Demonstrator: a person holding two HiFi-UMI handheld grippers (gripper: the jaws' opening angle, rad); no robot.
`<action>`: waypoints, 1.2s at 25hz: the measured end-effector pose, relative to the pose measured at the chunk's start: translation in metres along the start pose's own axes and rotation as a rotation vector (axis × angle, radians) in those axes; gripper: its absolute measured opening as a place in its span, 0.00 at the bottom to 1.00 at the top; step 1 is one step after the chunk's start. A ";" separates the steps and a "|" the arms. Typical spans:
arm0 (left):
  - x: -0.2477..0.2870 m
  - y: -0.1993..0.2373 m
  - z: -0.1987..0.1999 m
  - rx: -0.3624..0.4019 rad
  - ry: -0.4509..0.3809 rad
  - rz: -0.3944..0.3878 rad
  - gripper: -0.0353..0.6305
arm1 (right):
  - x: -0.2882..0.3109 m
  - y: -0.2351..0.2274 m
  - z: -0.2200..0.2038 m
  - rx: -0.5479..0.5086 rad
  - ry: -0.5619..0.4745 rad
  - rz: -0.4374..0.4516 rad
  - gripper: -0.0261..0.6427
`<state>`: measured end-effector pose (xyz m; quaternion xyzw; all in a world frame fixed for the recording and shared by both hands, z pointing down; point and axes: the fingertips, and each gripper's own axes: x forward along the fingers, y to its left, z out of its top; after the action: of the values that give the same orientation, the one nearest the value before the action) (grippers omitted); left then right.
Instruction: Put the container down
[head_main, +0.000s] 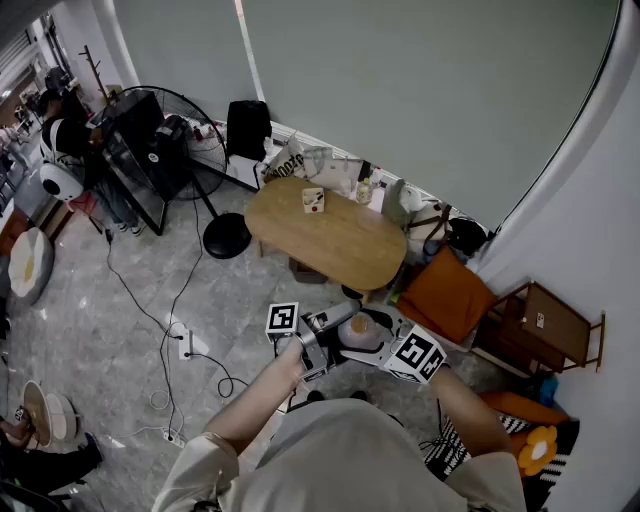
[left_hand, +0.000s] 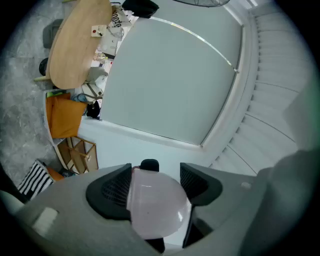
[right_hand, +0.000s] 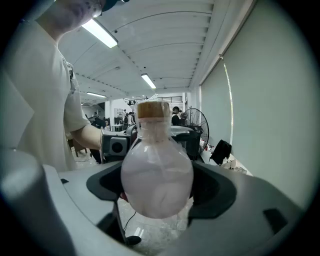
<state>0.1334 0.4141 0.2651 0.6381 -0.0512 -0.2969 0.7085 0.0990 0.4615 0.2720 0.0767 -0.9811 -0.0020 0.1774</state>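
Note:
A pale, bulb-shaped container (head_main: 358, 335) with a tan cap is held in the air in front of the person, above the floor. In the right gripper view the container (right_hand: 157, 177) stands upright and fills the gap between the pads of my right gripper (right_hand: 157, 182), which is shut on it. My left gripper (left_hand: 155, 185) comes from the opposite side, and its pads sit against the rounded body of the container (left_hand: 157, 207). In the head view my left gripper (head_main: 335, 330) and right gripper (head_main: 378, 338) meet around it. The left gripper's body (right_hand: 117, 146) shows behind the container.
An oval wooden table (head_main: 345, 250) with a small cup (head_main: 313, 200) stands ahead. An orange-cushioned chair (head_main: 445, 290) and a wooden rack (head_main: 545, 320) are at the right. A standing fan (head_main: 175, 130) and floor cables with a power strip (head_main: 185, 345) lie at the left.

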 end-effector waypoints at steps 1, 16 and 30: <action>-0.001 0.000 -0.001 0.002 -0.004 -0.005 0.50 | 0.000 0.003 0.000 0.001 0.001 0.001 0.62; -0.018 -0.003 -0.010 -0.009 -0.013 -0.020 0.50 | 0.007 0.022 0.002 0.010 0.005 0.005 0.62; -0.051 -0.013 -0.002 -0.016 -0.019 -0.038 0.50 | 0.038 0.035 0.010 0.002 0.011 0.002 0.62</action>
<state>0.0879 0.4403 0.2683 0.6306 -0.0434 -0.3168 0.7072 0.0552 0.4905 0.2771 0.0758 -0.9802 -0.0004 0.1829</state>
